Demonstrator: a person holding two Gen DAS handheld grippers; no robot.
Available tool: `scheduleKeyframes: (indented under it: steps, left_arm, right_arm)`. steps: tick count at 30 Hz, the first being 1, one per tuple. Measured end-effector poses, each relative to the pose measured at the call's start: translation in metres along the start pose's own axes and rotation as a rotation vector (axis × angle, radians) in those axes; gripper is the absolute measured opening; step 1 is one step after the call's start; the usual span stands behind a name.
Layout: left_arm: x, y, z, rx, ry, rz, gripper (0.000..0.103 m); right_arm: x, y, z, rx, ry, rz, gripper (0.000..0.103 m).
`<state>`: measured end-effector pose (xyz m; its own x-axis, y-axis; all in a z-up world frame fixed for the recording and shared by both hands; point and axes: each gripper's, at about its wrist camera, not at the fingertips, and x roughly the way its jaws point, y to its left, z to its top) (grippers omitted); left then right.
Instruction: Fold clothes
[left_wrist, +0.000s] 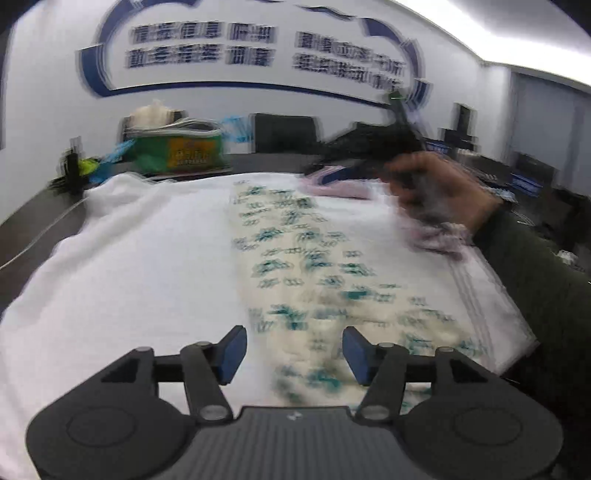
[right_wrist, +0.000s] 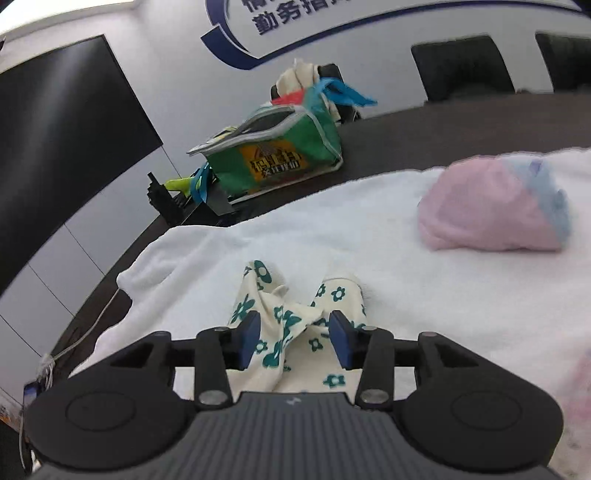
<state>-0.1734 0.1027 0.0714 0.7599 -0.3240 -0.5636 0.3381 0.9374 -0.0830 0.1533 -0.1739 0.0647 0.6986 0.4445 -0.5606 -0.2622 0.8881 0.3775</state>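
Note:
A cream garment with a teal flower print (left_wrist: 310, 266) lies stretched out on a white towel (left_wrist: 129, 258), running from far to near. My left gripper (left_wrist: 294, 350) is open just above its near end, with the cloth's left edge between the fingers. This view is blurred by motion. In the right wrist view the same floral garment (right_wrist: 280, 321) is bunched into folds. My right gripper (right_wrist: 294, 338) is open, its blue pads on either side of the bunched cloth and not closed on it. A person's hand (left_wrist: 436, 192) holds the right gripper at the far right.
A rolled pink and blue garment (right_wrist: 491, 206) rests on the towel (right_wrist: 369, 236) at the far right. A green bag (right_wrist: 277, 155) stuffed with clothes stands on the dark table (right_wrist: 424, 133) beyond the towel. A black screen (right_wrist: 62, 122) hangs on the left wall. Cables run along the table's left edge.

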Motion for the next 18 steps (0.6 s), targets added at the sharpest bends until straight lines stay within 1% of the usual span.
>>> scheduleKeyframes:
  steps: [1, 2, 4, 5, 6, 7, 9, 11, 13, 14, 15, 18]
  left_arm:
    - [0.008, 0.003, -0.002, -0.014, 0.02, 0.014, 0.055]
    - [0.014, 0.004, -0.005, -0.019, 0.042, 0.005, 0.055]
    - [0.023, 0.0, -0.011, -0.012, 0.076, -0.033, 0.052]
    - [0.023, -0.004, -0.014, 0.003, 0.08, -0.042, 0.047]
    - [0.022, -0.008, -0.017, 0.02, 0.083, -0.052, 0.04]
    - [0.018, -0.011, -0.02, 0.04, 0.084, -0.068, 0.037]
    - [0.009, -0.015, -0.024, 0.081, 0.086, -0.098, 0.038]
    - [0.0, -0.018, -0.029, 0.116, 0.086, -0.133, 0.043]
    - [-0.008, -0.007, -0.031, 0.104, 0.077, -0.203, 0.047]
    - [-0.011, -0.001, -0.031, 0.083, 0.064, -0.21, 0.048]
    - [-0.012, 0.003, -0.031, 0.07, 0.053, -0.199, 0.049]
    - [-0.003, 0.001, -0.031, 0.071, 0.086, -0.135, 0.05]
  right_arm:
    - [-0.004, 0.006, -0.004, -0.032, 0.014, 0.01, 0.036]
    - [-0.007, 0.013, -0.012, -0.065, 0.033, 0.018, 0.029]
    - [-0.014, 0.027, -0.034, -0.124, 0.066, 0.03, 0.029]
    - [-0.018, 0.035, -0.048, -0.147, 0.076, 0.032, 0.028]
    - [-0.024, 0.041, -0.066, -0.174, 0.092, 0.038, 0.026]
    - [-0.03, 0.047, -0.084, -0.194, 0.116, 0.044, 0.026]
    - [-0.042, 0.06, -0.12, -0.247, 0.173, 0.054, 0.026]
    - [-0.069, 0.069, -0.147, -0.276, 0.163, 0.077, 0.026]
    - [-0.109, 0.07, -0.168, -0.258, 0.117, 0.112, 0.027]
    - [-0.127, 0.068, -0.177, -0.252, 0.085, 0.109, 0.028]
    - [-0.145, 0.066, -0.185, -0.246, 0.051, 0.1, 0.029]
    - [-0.159, 0.066, -0.204, -0.204, 0.046, 0.106, 0.031]
